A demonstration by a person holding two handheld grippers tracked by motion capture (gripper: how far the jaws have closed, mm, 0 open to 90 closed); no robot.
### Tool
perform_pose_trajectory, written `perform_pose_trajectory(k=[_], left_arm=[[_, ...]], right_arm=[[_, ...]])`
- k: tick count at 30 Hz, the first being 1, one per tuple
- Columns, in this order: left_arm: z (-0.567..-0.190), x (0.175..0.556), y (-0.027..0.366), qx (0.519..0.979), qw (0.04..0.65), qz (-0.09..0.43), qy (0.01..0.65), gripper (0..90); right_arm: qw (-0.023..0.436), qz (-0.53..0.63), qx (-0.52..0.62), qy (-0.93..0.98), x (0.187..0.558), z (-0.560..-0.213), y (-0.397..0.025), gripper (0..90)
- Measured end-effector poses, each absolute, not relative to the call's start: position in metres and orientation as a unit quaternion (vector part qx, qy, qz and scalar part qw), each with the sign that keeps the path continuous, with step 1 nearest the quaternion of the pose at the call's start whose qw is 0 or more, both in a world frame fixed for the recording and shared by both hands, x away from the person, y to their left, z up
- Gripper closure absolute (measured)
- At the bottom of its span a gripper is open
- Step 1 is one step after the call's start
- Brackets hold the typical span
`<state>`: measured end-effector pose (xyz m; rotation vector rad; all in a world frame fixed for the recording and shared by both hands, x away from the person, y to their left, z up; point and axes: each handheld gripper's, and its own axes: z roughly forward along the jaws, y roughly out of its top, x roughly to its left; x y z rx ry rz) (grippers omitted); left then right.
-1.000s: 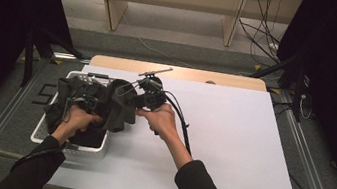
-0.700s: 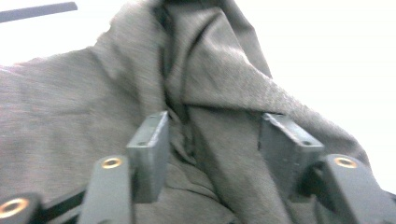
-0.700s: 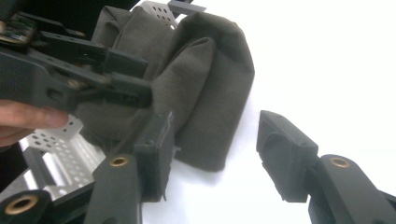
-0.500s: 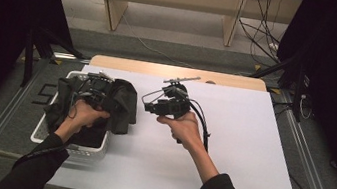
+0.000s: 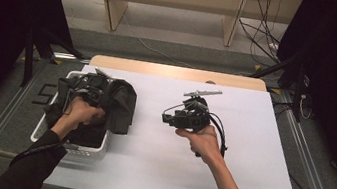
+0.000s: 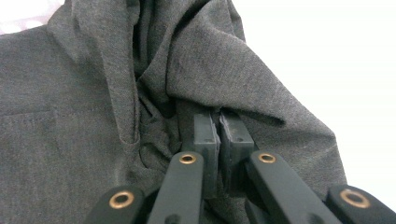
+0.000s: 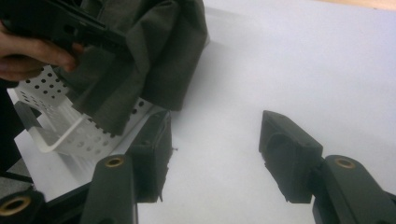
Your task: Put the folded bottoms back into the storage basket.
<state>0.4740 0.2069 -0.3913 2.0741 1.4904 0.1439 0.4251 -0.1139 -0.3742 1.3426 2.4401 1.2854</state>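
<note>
A: status on the left gripper [image 5: 90,87]?

B: jaws pinched together on a fold of the dark grey garment [image 5: 117,104], cloth clamped between the pads. Stitched seam shows in the left gripper view, could be a shirt or hoodie, can't tell which

A: where's the garment sitting

B: bunched over the right rim of the white perforated basket [image 5: 70,148] at the table's left edge, part draped out over the white table [image 5: 243,186], rest down inside the basket

A: right gripper [image 5: 173,118]?

B: jaws wide apart, nothing in them, hovering over bare table mid-width, well apart from the cloth. Its camera looks back at the basket and the hanging fold

A: so the step is pulling it out of the basket?

B: my read, yes. Left has a small pinch only, so lift slow and straight up or the fold may slip out. Watch for cloth snagging on the basket rim, the basket looks light and could tip or drag along

A: and the right one?

B: bring it to the hanging edge near the basket corner, take a deep bite on a single layer, then spread the two grips apart over the table
</note>
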Motion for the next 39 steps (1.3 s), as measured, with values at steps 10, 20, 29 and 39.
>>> perform_pose_trajectory(k=[10,20,29,39], left_arm=[[-0.395,0.474,0.227,0.769,0.299,0.045,0.563,87.3],[-0.447,0.484,0.217,0.791,0.235,0.044,0.563,87.5],[-0.449,0.471,0.218,0.785,0.249,0.093,0.560,81.9],[-0.390,0.454,0.222,0.769,0.278,0.129,0.561,50.3]], right_arm=[[0.040,0.419,0.450,0.788,0.416,-0.383,-0.138,45.6],[0.037,0.417,0.458,0.784,0.408,-0.395,-0.150,45.9],[0.036,0.413,0.462,0.784,0.400,-0.407,-0.160,45.7],[0.073,0.447,0.468,0.758,0.381,-0.406,-0.192,37.3]])
